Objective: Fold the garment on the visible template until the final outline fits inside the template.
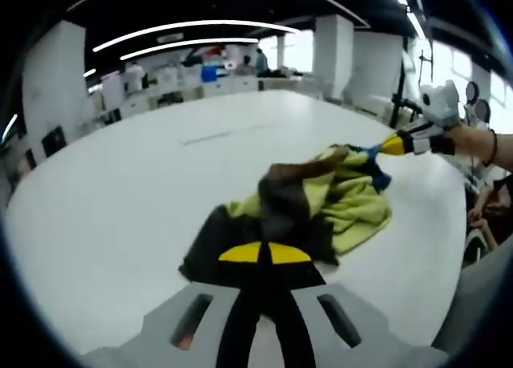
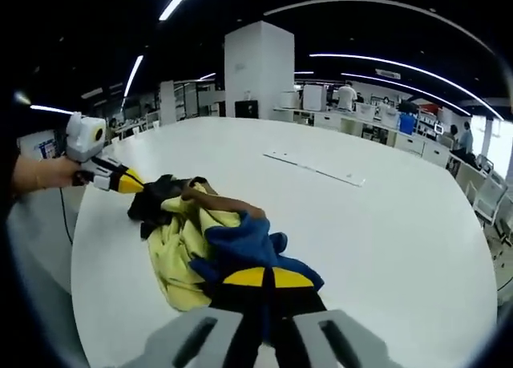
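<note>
The fold has barely begun, judging by how things lie. The crumpled garment of yellow-green, black, brown and blue cloth [image 1: 317,200] sits in a loose heap on the big white oval desk [image 1: 144,200], bunched and overlapping itself, with no flat outline and no neat edge anywhere. Each end of the heap is gripped. The left gripper [image 1: 264,253], yellow-tipped, has its jaws pressed together on the black end of the garment nearest it. The right gripper [image 2: 267,277] is likewise pinched onto the blue end. In the left gripper view the right gripper reaches in beyond the garment, its yellow tip buried in the blue cloth; in the right gripper view the left gripper shows at the garment's far black edge.

What remains, I judge, is nearly everything: draw the two ends apart, spread the garment flat, then fold it down to size. I cannot make out a clear template; the only mark is a thin pale strip or line [image 2: 314,168] on the desk beyond the garment, well apart from it, and whether that belongs to the template I cannot tell.

The desk close around the garment carries nothing else. Far past the garment stand a white pillar [image 2: 258,70], cluttered office benches [image 2: 377,119] and a few people, none in the way.
</note>
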A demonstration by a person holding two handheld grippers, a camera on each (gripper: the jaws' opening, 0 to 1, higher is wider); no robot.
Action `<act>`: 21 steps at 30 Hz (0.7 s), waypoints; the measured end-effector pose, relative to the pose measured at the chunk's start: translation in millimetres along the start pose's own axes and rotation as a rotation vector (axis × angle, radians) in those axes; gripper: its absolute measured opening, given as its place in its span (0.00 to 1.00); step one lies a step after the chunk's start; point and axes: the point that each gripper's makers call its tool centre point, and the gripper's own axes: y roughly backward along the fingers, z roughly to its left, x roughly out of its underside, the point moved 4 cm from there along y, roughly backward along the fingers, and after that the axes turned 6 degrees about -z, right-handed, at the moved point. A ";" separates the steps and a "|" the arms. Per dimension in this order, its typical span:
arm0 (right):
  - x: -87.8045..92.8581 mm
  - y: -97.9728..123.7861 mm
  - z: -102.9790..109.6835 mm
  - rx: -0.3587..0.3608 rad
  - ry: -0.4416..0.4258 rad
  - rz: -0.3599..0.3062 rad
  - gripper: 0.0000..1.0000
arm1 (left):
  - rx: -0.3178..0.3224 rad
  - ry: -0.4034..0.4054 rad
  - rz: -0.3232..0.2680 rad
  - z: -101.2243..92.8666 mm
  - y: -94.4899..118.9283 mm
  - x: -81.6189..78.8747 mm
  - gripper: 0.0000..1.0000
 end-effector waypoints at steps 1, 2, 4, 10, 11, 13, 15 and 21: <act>-2.7 0.5 -1.6 0.005 0.001 -0.006 0.00 | -0.005 0.002 -0.008 2.6 2.3 -3.7 0.00; -4.6 0.8 -2.9 0.009 0.000 -0.009 0.00 | -0.010 0.005 -0.012 4.2 4.0 -6.2 0.00; -8.5 1.6 -5.3 0.015 -0.003 -0.016 0.00 | -0.023 0.009 -0.030 10.1 7.8 -12.9 0.00; -24.9 1.2 -13.1 0.022 0.004 -0.051 0.00 | -0.040 0.038 -0.078 20.6 14.7 -33.6 0.00; -28.7 0.1 -14.6 0.020 0.005 -0.057 0.00 | -0.046 0.030 -0.079 22.4 14.6 -37.8 0.00; -34.9 -1.5 -16.4 0.017 0.009 -0.065 0.00 | -0.049 0.018 -0.094 25.5 14.2 -46.3 0.00; -42.2 -2.4 -18.5 0.019 0.017 -0.073 0.00 | -0.051 0.016 -0.104 28.8 12.8 -55.5 0.00; -61.3 -5.8 -27.2 0.045 0.019 -0.111 0.00 | -0.089 -0.016 -0.121 43.4 6.3 -76.4 0.00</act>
